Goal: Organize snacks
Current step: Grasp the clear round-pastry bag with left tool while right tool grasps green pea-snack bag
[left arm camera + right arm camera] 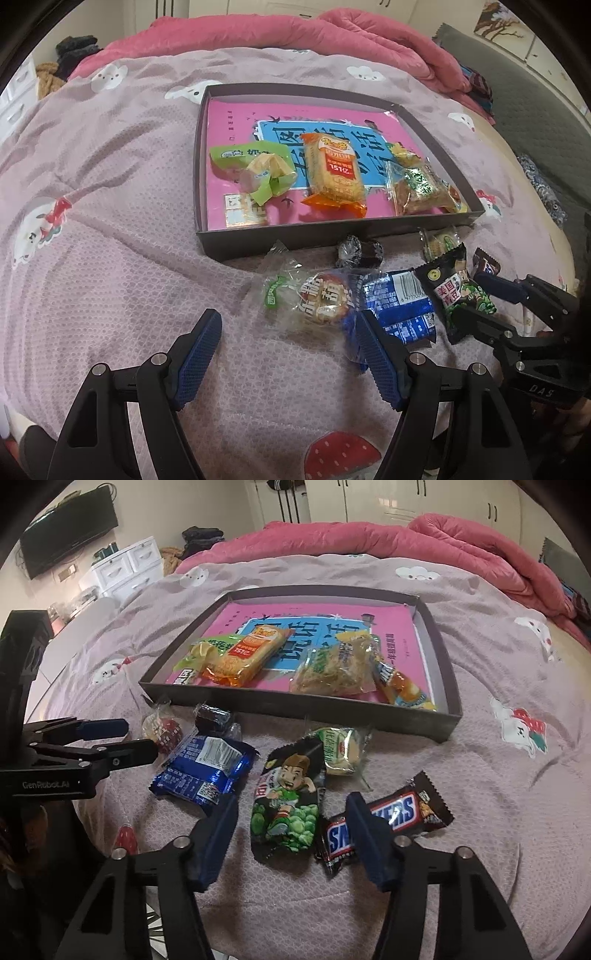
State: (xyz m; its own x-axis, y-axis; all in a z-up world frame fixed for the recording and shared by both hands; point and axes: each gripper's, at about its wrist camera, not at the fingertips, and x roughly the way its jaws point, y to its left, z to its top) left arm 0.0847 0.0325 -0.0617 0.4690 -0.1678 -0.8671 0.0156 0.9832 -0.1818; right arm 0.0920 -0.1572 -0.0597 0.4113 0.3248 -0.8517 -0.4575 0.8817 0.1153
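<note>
A dark shallow box lies on the bed with a pink book inside, plus a green packet, an orange cracker pack and a clear snack bag. Loose snacks lie in front of it: a clear round-candy bag, a blue packet, a green-pea packet and a Snickers bar. My left gripper is open and empty just before the clear candy bag. My right gripper is open and empty over the pea packet.
A small dark wrapped candy and a pale green cracker packet lie by the box's front wall. A rolled pink duvet lies at the far side. White drawers and a TV stand beyond the bed.
</note>
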